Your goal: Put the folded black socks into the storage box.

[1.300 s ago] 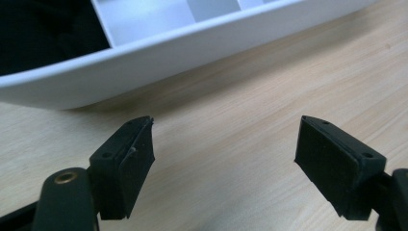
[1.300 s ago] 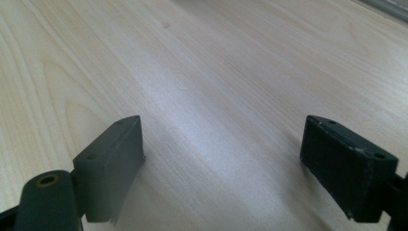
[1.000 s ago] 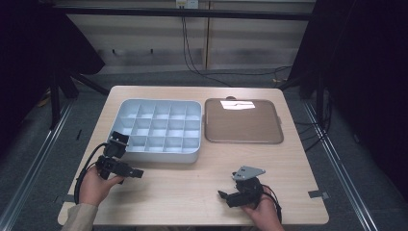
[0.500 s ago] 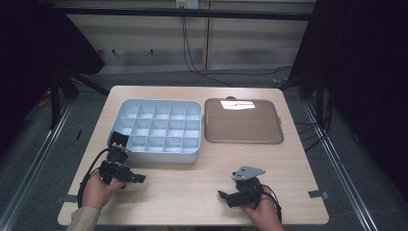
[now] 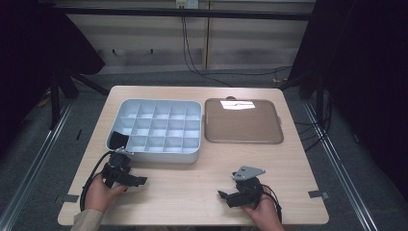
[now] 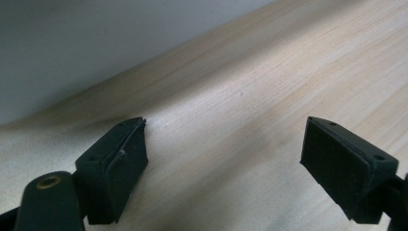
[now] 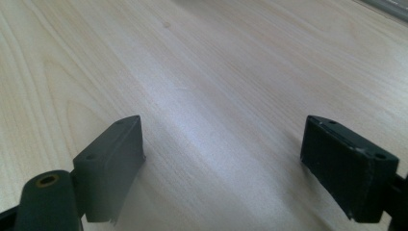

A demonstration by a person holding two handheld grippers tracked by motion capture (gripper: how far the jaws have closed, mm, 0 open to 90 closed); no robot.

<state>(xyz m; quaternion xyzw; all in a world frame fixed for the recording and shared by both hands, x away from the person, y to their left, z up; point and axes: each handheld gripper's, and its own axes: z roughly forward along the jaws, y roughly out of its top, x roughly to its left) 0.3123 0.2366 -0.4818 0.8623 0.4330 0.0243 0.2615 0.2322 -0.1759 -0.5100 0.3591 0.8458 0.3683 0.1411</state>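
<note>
The near strip of the desk (image 5: 192,192) is bare wood, giving open passage between the left gripper (image 5: 126,179) and the right gripper (image 5: 230,196), which sit well apart. The compartment tray (image 5: 159,155) stands just beyond the left gripper; its near wall blocks forward travel at desk level there. The flat brown tray (image 5: 243,140) lies just right of it, low-rimmed. Both grippers' fingers (image 6: 120,159) are spread wide, with bare desk between them.

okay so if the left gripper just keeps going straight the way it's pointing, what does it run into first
Probably bare table. The left gripper, jaws open, points along the wood beside the grey compartment tray's wall, which runs alongside rather than squarely across its line; depth is unclear.
</note>
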